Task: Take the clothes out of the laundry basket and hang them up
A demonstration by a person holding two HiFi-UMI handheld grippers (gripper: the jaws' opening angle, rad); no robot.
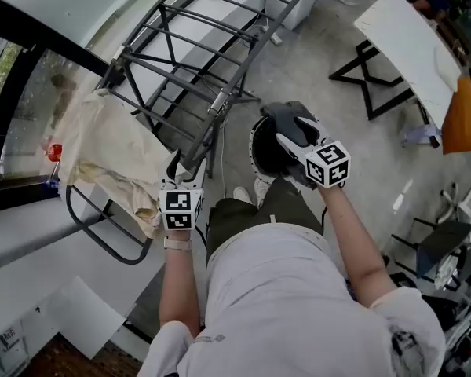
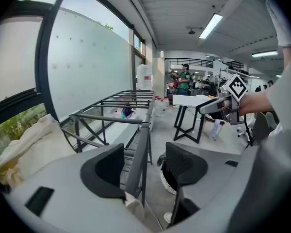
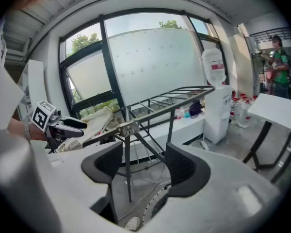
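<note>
The left gripper (image 1: 184, 171) and the right gripper (image 1: 289, 126) both have jaws spread wide, pinching nothing. Next job, I think: dip the right one straight down into the laundry basket (image 1: 253, 144) on the floor (image 1: 337, 140) and pinch one edge only. A crumpled cream cloth (image 1: 110, 159) hangs over the end of the drying rack (image 1: 190, 67). The basket looks dark inside, maybe empty.

One drying rack (image 1: 196, 61); one cream cloth (image 1: 114, 159) on it; one laundry basket (image 1: 261, 154); one white table (image 1: 408, 45). Two grippers: the left gripper (image 1: 184, 167); the right gripper (image 1: 290, 124).
</note>
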